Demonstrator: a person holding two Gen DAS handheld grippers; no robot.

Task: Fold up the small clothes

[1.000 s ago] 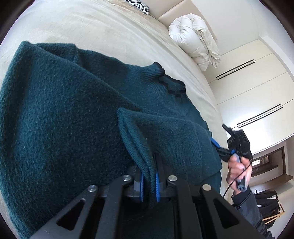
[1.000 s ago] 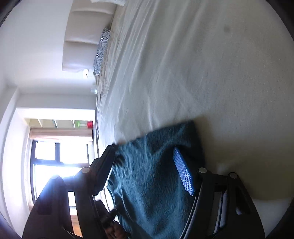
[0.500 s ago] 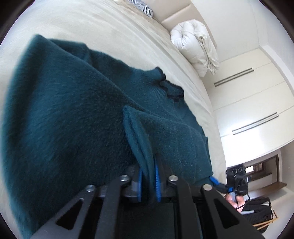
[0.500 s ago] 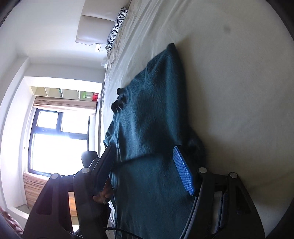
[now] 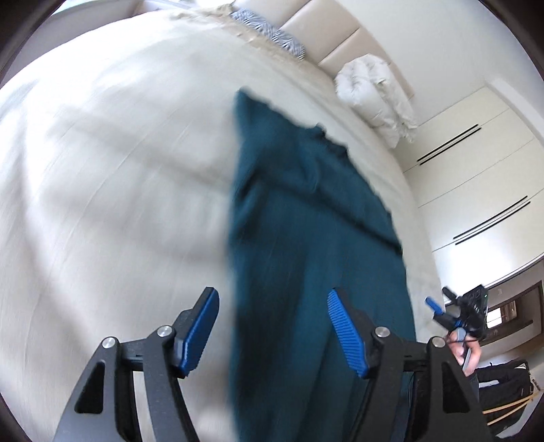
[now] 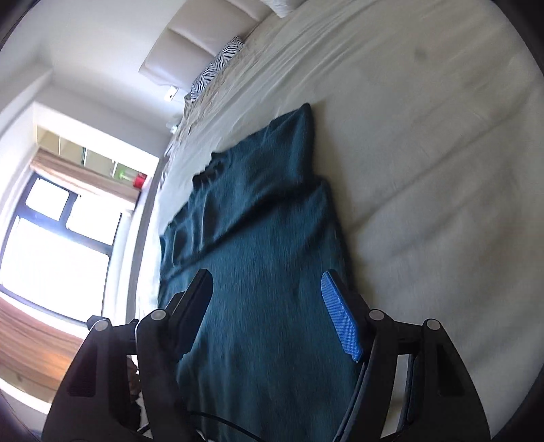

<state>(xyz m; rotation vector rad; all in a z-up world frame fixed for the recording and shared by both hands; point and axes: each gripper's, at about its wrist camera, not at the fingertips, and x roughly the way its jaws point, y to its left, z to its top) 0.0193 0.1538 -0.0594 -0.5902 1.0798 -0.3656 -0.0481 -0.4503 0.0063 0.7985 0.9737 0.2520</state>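
A dark teal knitted sweater (image 5: 306, 238) lies flat on the cream bed (image 5: 119, 204), folded into a long narrow strip with the collar at the far end. It also shows in the right wrist view (image 6: 265, 265). My left gripper (image 5: 272, 326) is open and empty, hovering above the near end of the sweater at its left edge. My right gripper (image 6: 268, 306) is open and empty above the sweater's near part. The right gripper also shows in the left wrist view (image 5: 438, 309), beyond the sweater's right side.
A rolled white duvet (image 5: 374, 91) and a zebra-print pillow (image 5: 268, 30) lie near the padded headboard (image 6: 190, 44). White wardrobe doors (image 5: 476, 170) stand past the bed's right side. A bright window (image 6: 51, 244) is on the other side.
My left gripper let go of the sweater fold and opened, then pulled back. The sweater now lies as a narrow strip. My right gripper stayed open and drew back.
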